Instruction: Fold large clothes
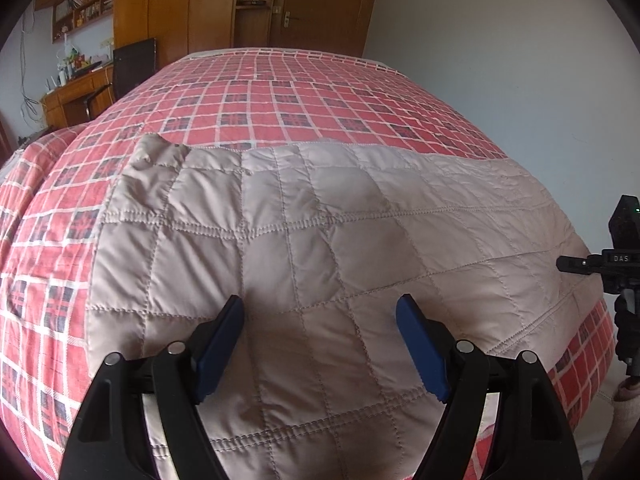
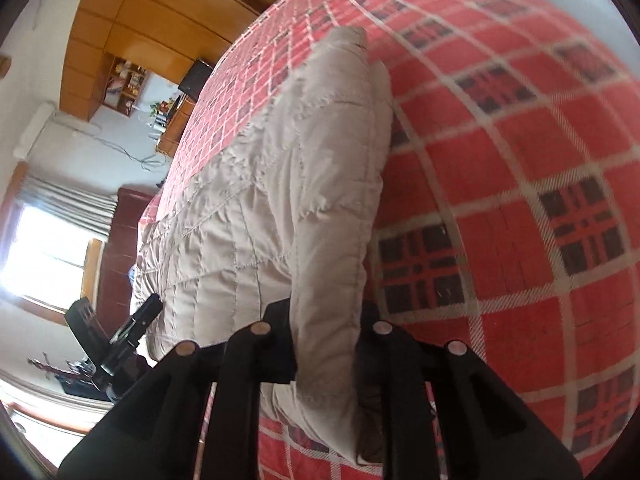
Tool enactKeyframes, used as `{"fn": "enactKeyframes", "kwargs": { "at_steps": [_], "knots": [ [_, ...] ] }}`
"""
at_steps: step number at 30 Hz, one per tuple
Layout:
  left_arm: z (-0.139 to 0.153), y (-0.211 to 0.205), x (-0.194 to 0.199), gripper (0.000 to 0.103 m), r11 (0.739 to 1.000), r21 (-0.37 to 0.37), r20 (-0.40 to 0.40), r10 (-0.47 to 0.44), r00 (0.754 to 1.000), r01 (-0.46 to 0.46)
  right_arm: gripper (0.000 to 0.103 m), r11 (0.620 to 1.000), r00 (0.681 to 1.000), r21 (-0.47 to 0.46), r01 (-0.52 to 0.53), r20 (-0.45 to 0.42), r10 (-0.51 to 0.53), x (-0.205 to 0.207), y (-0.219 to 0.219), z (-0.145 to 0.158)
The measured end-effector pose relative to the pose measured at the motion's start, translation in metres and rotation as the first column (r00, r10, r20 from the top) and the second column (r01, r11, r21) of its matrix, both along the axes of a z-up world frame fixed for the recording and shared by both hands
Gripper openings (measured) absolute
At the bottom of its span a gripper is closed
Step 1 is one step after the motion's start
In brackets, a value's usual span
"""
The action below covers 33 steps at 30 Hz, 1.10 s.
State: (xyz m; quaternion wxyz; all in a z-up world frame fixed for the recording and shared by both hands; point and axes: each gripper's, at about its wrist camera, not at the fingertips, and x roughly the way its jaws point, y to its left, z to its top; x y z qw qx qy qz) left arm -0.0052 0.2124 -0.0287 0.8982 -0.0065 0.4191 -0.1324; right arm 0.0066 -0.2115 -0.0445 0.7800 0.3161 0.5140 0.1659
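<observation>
Right claw [image 2: 326, 344] pinching jacket [image 2: 304, 184]

Black gripper [image 1: 320, 344] frames, blue pads [image 1: 220, 344], silver pivot pins [image 1: 176, 347]; "DAS" marking on right gripper [image 1: 616, 264].

A big puffy coat lies flat on a red checked bed.

The left gripper [image 1: 320, 344] hangs just over the near part of the beige quilted coat [image 1: 320, 232], its two blue fingers [image 1: 222, 344] spread wide apart — nothing between them. The coat lies across the red checked bed cover [image 1: 280, 96]. At the right edge, the other black gripper [image 1: 600, 264] pokes in beside the coat's end. Far behind stand a wooden wardrobe [image 1: 192, 4], a door [image 1: 320, 0] and a desk [image 1: 76, 92].
</observation>
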Motion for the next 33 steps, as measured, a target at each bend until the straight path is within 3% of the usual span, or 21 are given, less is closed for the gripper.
{"fn": "enactKeyframes", "kwargs": {
  "at_steps": [5, 11, 18, 25, 33],
  "knots": [
    [-0.002, 0.0, 0.001, 0.079, 1.0, -0.002, -0.005, -0.003, 1.0, 0.003, 0.016, 1.0, 1.0, -0.022, 0.013, 0.001, -0.013, -0.002, 0.004, 0.007],
    [-0.002, 0.004, 0.002, 0.079, 1.0, -0.01, -0.008, 0.003, 1.0, -0.003, 0.015, 0.992, 0.995, -0.127, -0.006, 0.094, 0.018, -0.001, 0.03, 0.065],
    [-0.002, 0.004, 0.003, 0.079, 1.0, -0.013, -0.007, -0.004, 1.0, 0.004, 0.015, 0.973, 0.966, -0.203, -0.114, 0.207, 0.156, 0.008, 0.081, 0.123],
    [0.0, 0.005, 0.002, 0.079, 1.0, -0.022, -0.01, -0.016, 1.0, 0.016, 0.016, 0.922, 0.924, -0.291, -0.254, 0.208, 0.32, 0.023, 0.15, 0.137],
    [0.002, 0.01, 0.002, 0.079, 0.998, -0.041, -0.019, -0.042, 0.999, 0.041, 0.016, 0.867, 0.883, -0.324, -0.378, 0.155, 0.443, 0.041, 0.206, 0.125]
  ]
}}
